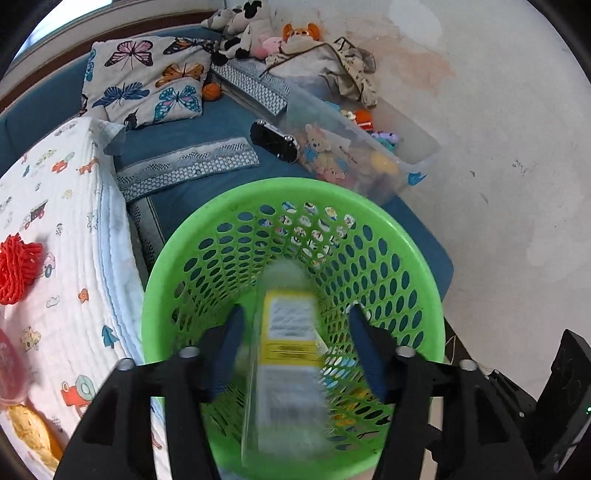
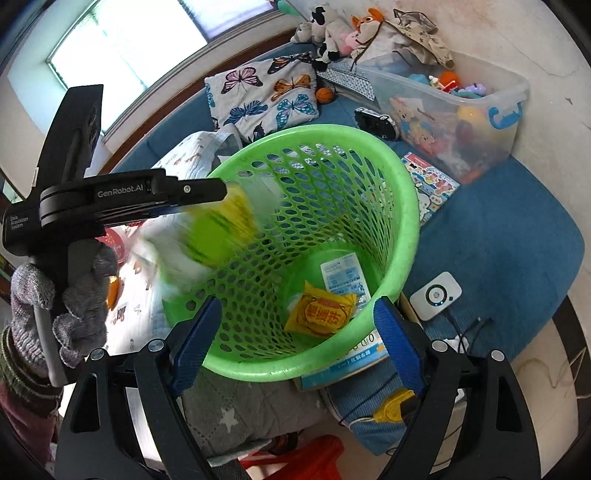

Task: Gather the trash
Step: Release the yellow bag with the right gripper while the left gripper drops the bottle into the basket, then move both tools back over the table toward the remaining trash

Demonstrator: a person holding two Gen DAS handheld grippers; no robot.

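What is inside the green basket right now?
At the bottom of the green basket: a yellow wrapper and a white-blue packet. A blurred yellow-labelled package is above them; anything beneath stays hidden.

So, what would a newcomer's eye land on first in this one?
The bright green basket fills the middle of both views, standing on the blue mat. Over its mouth a blurred package with a yellow label hangs between the open fingers of the left gripper, while a yellow wrapper already lies at the bottom. Behind stands a clear toy bin, with plush toys by the wall.
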